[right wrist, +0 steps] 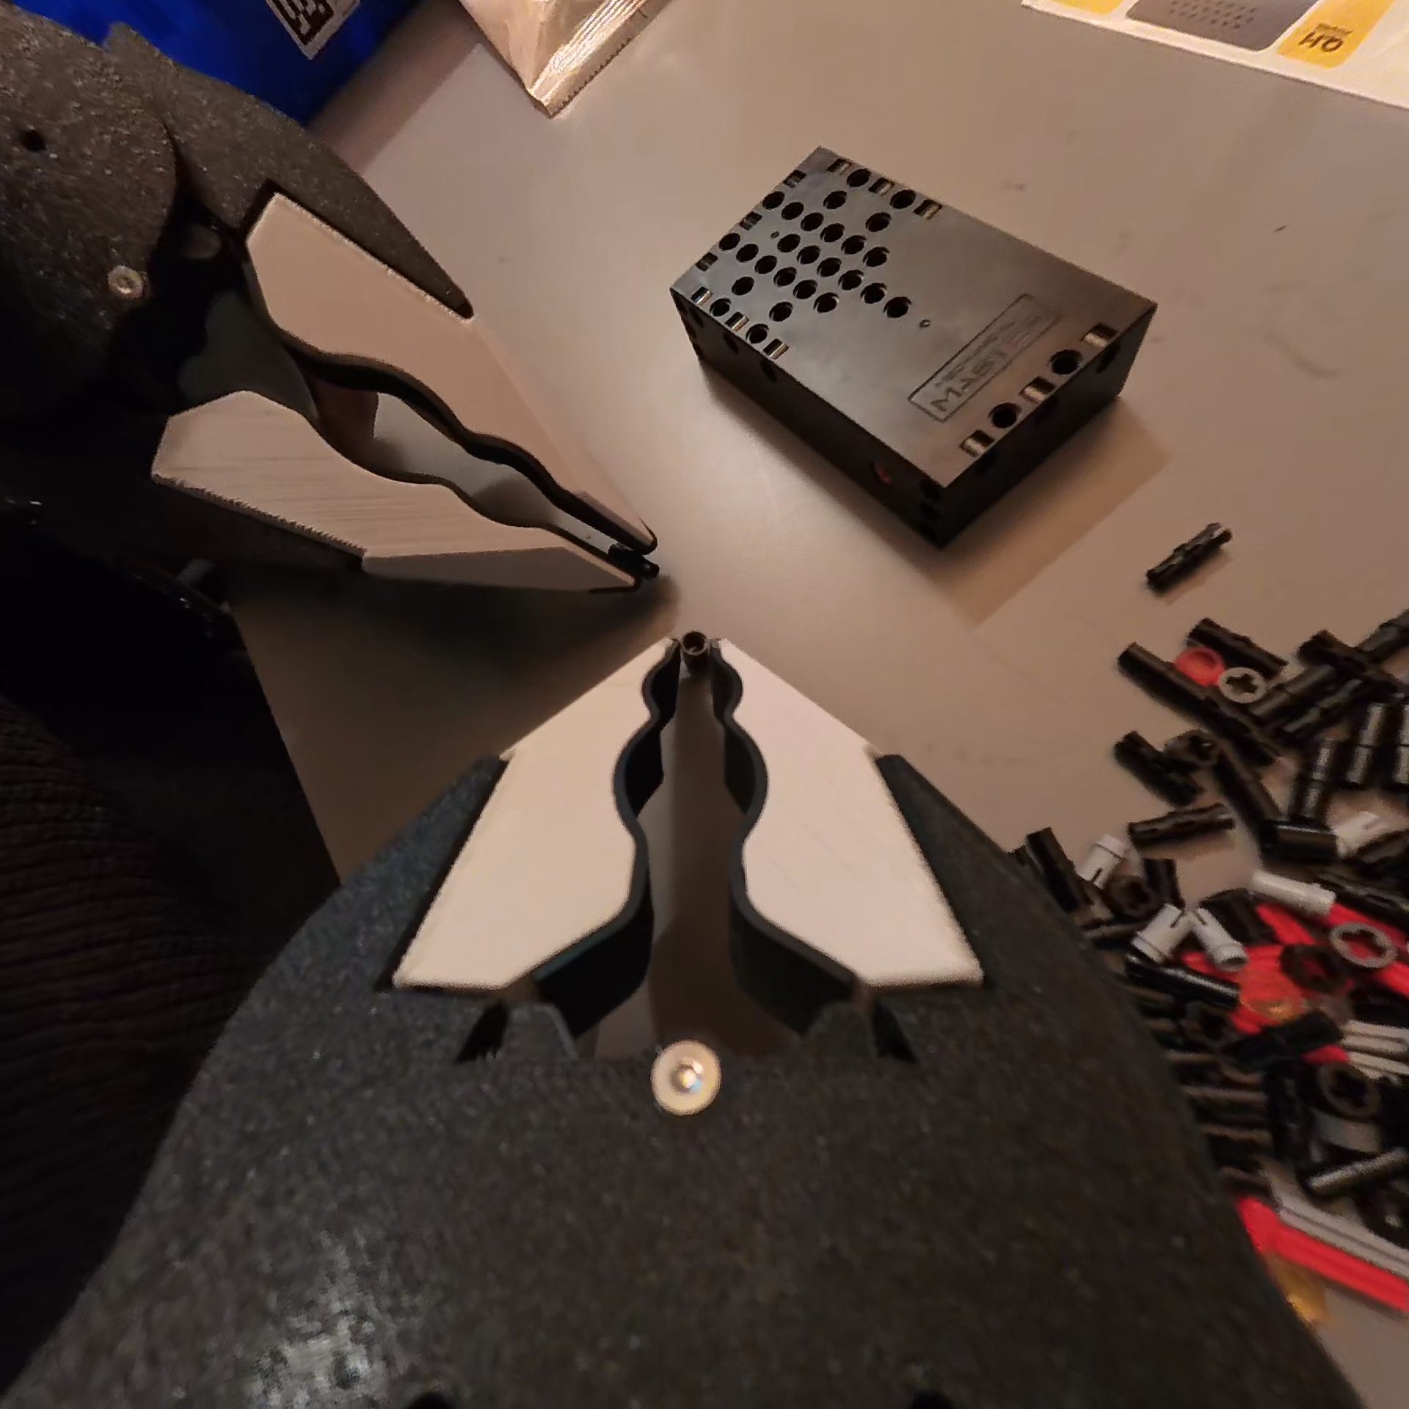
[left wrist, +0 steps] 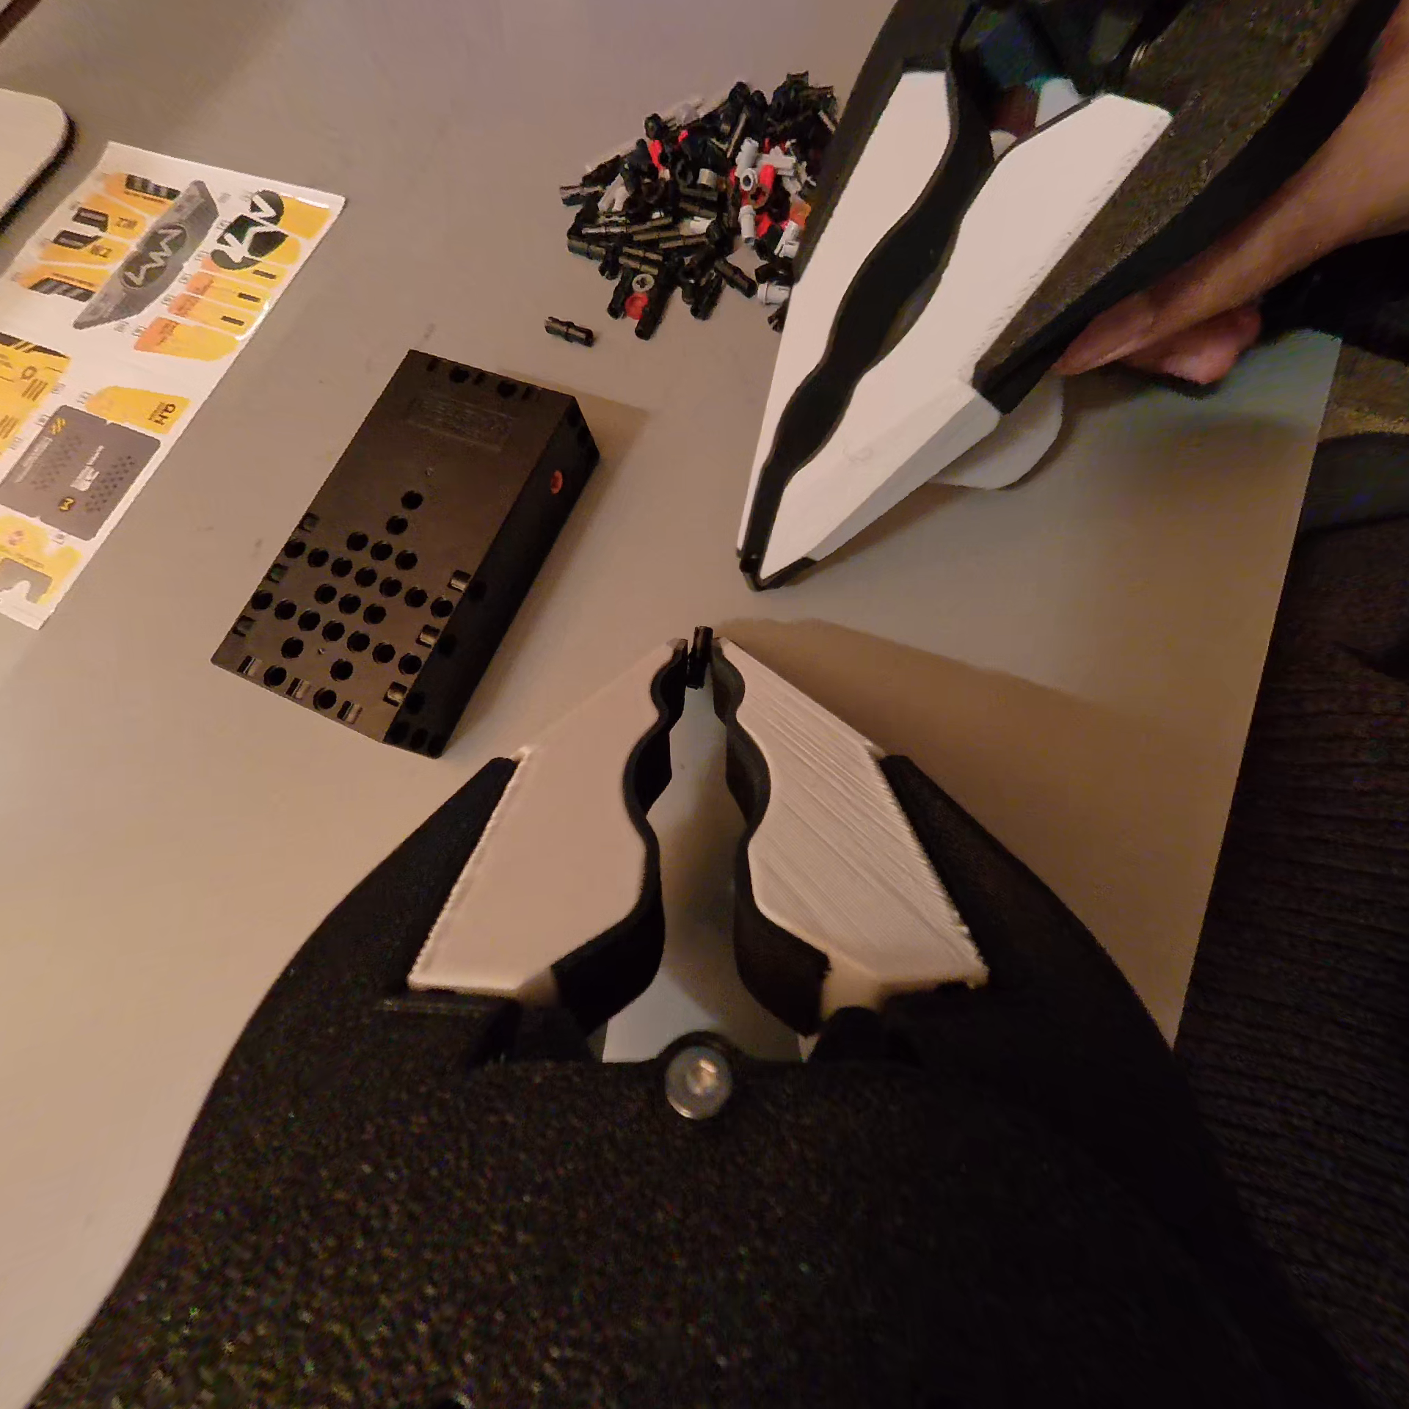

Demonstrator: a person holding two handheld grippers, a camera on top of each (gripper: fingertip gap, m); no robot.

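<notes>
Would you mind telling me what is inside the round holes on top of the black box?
The holes in the black box look dark and empty in both views. How deep they run, and what lies beneath the box, is hidden.

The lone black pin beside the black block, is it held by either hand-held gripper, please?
No, the lone black pin lies free on the table.

A hobby or workshop desk indoors: a plain grey tabletop [left wrist: 457, 91] holding a heap of small black, grey and red plastic building-set connector pins [left wrist: 690, 206], a black perforated block [left wrist: 404, 556], and a yellow-and-grey sticker sheet [left wrist: 145, 320].
</notes>
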